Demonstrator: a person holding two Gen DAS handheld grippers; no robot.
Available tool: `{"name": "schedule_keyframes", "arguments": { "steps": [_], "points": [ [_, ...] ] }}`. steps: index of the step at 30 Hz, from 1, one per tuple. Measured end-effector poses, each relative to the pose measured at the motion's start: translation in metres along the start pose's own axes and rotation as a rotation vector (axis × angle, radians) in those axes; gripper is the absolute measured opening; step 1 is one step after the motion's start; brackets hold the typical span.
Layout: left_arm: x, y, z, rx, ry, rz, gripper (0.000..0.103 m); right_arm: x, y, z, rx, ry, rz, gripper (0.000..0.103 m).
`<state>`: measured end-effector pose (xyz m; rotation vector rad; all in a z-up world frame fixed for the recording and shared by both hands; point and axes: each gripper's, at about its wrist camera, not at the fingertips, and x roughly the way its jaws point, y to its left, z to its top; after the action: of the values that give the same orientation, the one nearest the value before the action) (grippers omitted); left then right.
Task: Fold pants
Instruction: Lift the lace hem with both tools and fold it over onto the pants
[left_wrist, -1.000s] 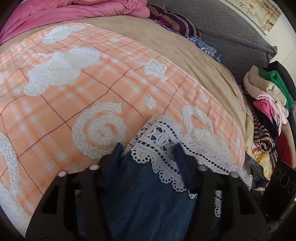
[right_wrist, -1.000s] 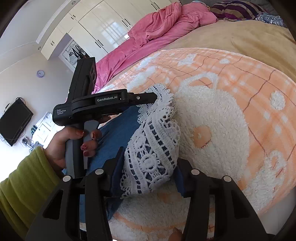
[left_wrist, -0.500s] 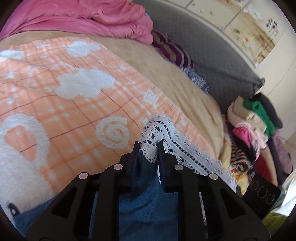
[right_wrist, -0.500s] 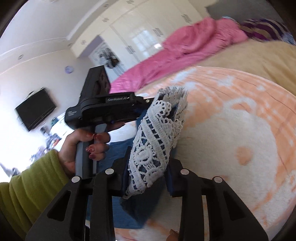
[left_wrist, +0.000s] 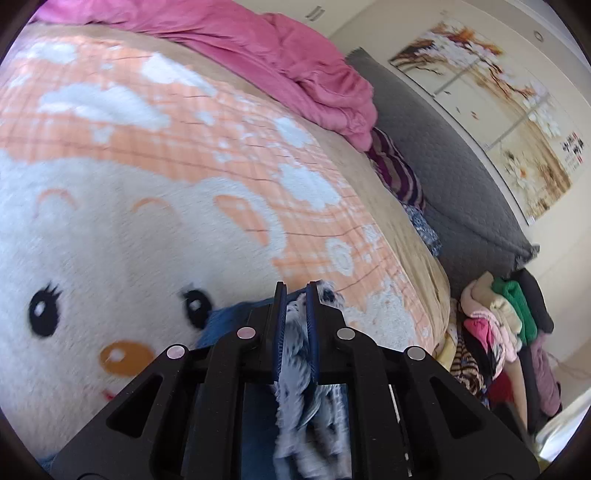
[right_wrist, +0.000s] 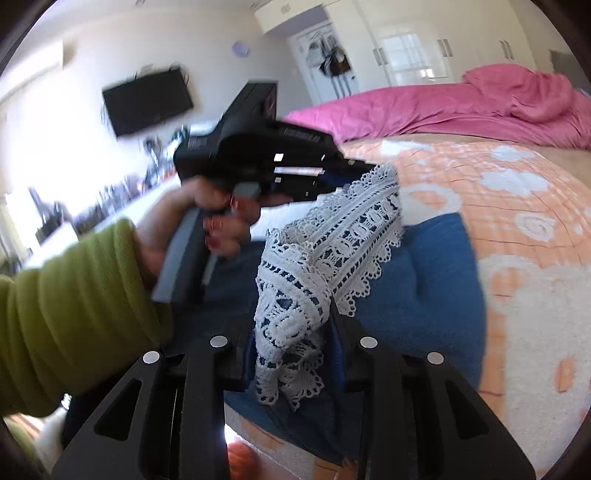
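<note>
Lace hem (right_wrist: 332, 251) of the pants (right_wrist: 424, 295) spans between left gripper (right_wrist: 354, 170) and right gripper (right_wrist: 295, 350), both clamped on it, denim trailing below.

I see an orange plaid blanket (left_wrist: 207, 122) with a white cartoon face on the bed, a pink duvet (left_wrist: 280, 55) behind, clothes stacked (left_wrist: 506, 332) right, a wall television (right_wrist: 147, 99)

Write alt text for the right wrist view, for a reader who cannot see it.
The right gripper pinches the white lace hem of blue denim pants above an orange plaid blanket. A hand in a green sleeve holds the left gripper on the same hem.
</note>
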<state>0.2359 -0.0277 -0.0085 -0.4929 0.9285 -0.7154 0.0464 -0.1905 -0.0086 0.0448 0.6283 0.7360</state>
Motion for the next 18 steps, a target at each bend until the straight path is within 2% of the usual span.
{"name": "schedule_keyframes", "arguments": {
  "steps": [3, 5, 7, 10, 13, 16, 18],
  "points": [
    [-0.022, 0.015, -0.01, -0.05, -0.06, -0.014, 0.011, 0.015, 0.017, -0.007, -0.093, 0.058, -0.035, 0.03],
    [-0.03, 0.026, -0.019, -0.093, -0.086, -0.031, 0.036, 0.021, 0.023, -0.011, -0.139, 0.069, -0.056, 0.03],
    [-0.037, 0.041, -0.025, -0.149, -0.095, -0.074, 0.045, 0.024, 0.023, -0.013, -0.159, 0.075, -0.07, 0.03],
    [-0.035, 0.057, -0.023, -0.215, -0.069, -0.094, 0.063, 0.024, 0.018, -0.015, -0.16, 0.081, -0.072, 0.03],
    [-0.031, 0.062, -0.023, -0.235, -0.048, -0.093, 0.064, 0.027, 0.028, -0.019, -0.201, 0.078, -0.087, 0.032],
    [-0.027, 0.051, -0.022, -0.181, -0.014, -0.038, 0.063, 0.029, 0.037, -0.023, -0.256, 0.077, -0.113, 0.032],
    [-0.023, 0.037, -0.021, -0.123, 0.007, -0.011, 0.052, 0.033, 0.038, -0.023, -0.264, 0.082, -0.11, 0.035]
  ]
}}
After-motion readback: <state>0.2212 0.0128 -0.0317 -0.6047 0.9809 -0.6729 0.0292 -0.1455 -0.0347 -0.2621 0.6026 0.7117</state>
